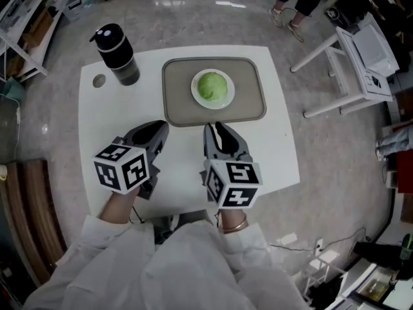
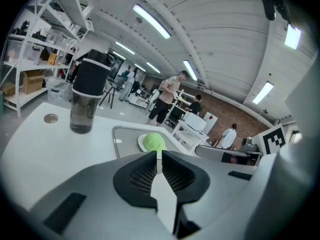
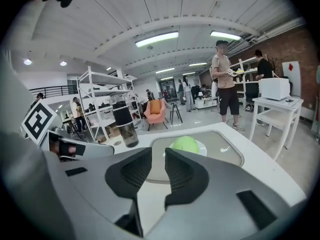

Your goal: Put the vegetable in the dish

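A round green vegetable lies on a small white dish, which stands on a grey tray at the back of the white table. Both grippers hang over the table's near half, short of the tray. My left gripper has its jaws all but together, only a thin slit showing, with nothing in it. My right gripper is open by a narrow gap and empty. The left gripper view has the vegetable just past the fingertips. It also lies ahead in the right gripper view.
A dark bottle with a black lid stands at the table's back left, beside a small round disc. A white stand sits on the floor to the right. Shelves line the left wall. People stand further off.
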A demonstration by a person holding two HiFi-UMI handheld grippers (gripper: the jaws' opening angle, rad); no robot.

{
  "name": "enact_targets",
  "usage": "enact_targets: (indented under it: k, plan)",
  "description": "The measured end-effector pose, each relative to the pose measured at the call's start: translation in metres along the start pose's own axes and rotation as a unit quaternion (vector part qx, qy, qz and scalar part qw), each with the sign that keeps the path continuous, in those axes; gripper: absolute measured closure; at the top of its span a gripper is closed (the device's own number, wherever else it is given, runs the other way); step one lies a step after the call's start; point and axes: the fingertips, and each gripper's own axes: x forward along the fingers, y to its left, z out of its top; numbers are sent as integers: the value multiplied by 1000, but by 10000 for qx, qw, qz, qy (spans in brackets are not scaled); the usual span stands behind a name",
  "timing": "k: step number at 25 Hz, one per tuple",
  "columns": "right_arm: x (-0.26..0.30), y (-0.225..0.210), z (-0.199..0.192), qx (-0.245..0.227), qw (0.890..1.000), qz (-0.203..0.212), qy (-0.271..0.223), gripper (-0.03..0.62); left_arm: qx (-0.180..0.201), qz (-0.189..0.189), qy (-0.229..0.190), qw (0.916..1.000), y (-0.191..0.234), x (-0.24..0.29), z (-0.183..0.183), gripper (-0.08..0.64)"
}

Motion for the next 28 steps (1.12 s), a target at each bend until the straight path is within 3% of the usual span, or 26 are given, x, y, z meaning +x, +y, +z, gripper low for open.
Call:
enact_targets:
  k: [8, 15, 23, 28]
  plan:
    - [-54, 69, -5, -126, 9987, 232, -428, 514, 714, -161, -270, 9970, -27, -86, -5, 530]
    - [-94, 130, -8, -339, 9966, 301, -682, 549, 1395, -324, -358, 9890, -37, -151, -21, 531]
    - [-119, 190, -8, -299, 9898, 900, -1067, 572, 1236, -522, -664, 9887, -32, -200, -32, 535]
    - [-118, 207, -21, -347, 9892, 1150, -836, 578, 1169, -544, -773, 9886, -35, -208, -33, 540]
